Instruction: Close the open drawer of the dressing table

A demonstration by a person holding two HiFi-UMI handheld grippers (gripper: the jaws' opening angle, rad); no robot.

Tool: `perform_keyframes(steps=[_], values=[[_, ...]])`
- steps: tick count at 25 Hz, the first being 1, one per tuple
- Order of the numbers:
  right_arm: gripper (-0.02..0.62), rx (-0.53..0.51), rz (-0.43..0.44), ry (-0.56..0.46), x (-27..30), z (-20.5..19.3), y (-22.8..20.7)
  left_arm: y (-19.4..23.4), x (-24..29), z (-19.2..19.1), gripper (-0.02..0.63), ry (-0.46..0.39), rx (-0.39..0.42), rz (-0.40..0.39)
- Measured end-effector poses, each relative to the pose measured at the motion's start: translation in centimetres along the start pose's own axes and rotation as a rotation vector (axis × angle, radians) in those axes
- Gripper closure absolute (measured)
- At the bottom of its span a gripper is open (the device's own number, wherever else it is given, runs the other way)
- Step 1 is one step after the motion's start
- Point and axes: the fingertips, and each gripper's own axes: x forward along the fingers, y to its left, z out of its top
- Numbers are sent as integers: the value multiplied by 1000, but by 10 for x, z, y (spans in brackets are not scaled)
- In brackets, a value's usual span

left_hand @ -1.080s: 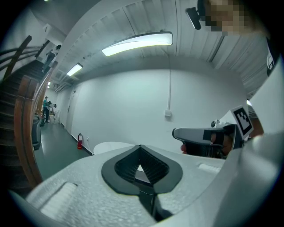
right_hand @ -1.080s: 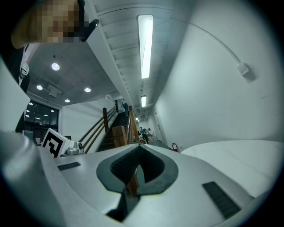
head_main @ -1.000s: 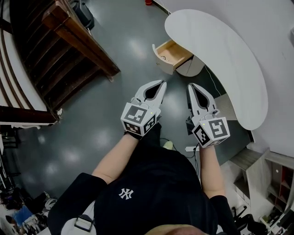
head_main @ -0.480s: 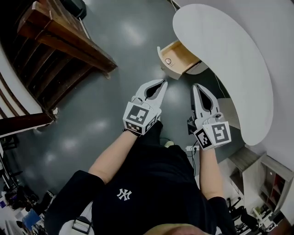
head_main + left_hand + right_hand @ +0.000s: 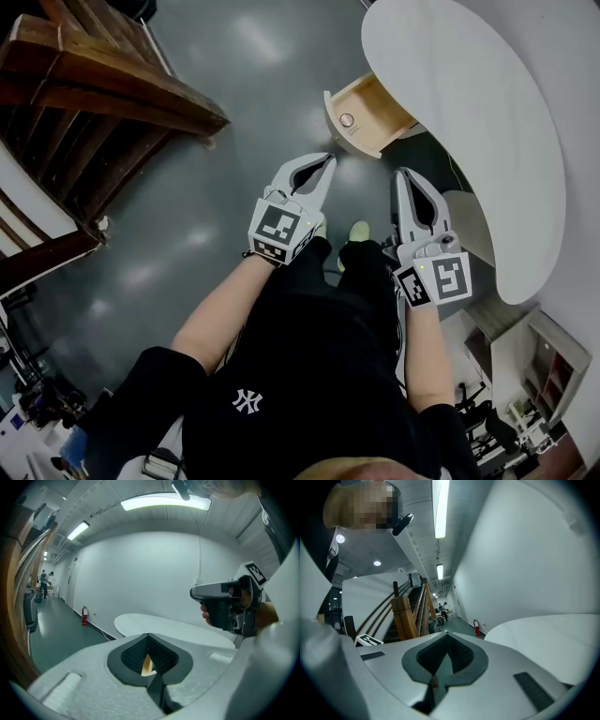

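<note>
The white dressing table (image 5: 469, 112) curves along the right of the head view. Its drawer (image 5: 373, 111) stands pulled out, showing a bare wooden inside and a white front with a round knob (image 5: 347, 120). My left gripper (image 5: 329, 160) is shut and empty, its tips just below and left of the drawer front, apart from it. My right gripper (image 5: 401, 173) is also shut and empty, below the drawer. In the left gripper view the shut jaws (image 5: 148, 635) point at the tabletop (image 5: 173, 629), with the right gripper (image 5: 225, 606) beside them. The right gripper view's jaw tips (image 5: 446, 633) meet too.
A wooden staircase (image 5: 103, 84) fills the upper left over grey floor. The person's shoe (image 5: 359, 232) shows between the grippers. A shelf unit (image 5: 516, 361) stands at the lower right. A fire extinguisher (image 5: 84, 616) sits by the far wall.
The person has stepped toward the table: both grippers now sit closer to the open drawer, and a shoe has come into view. Both grippers stay shut.
</note>
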Motion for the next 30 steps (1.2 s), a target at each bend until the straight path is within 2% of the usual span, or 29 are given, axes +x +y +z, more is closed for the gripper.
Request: perform_keyframes(steps=[8, 17, 25, 30], values=[[580, -22, 18, 38, 40, -59, -27, 31, 48, -73, 597, 54, 2, 3], [580, -43, 68, 95, 86, -165, -66, 82, 108, -186, 597, 124, 6, 47], [580, -6, 91, 138, 103, -235, -84, 96, 147, -247, 595, 148, 6, 39], [580, 4, 103, 154, 110, -262, -90, 102, 166, -273, 597, 165, 21, 27]])
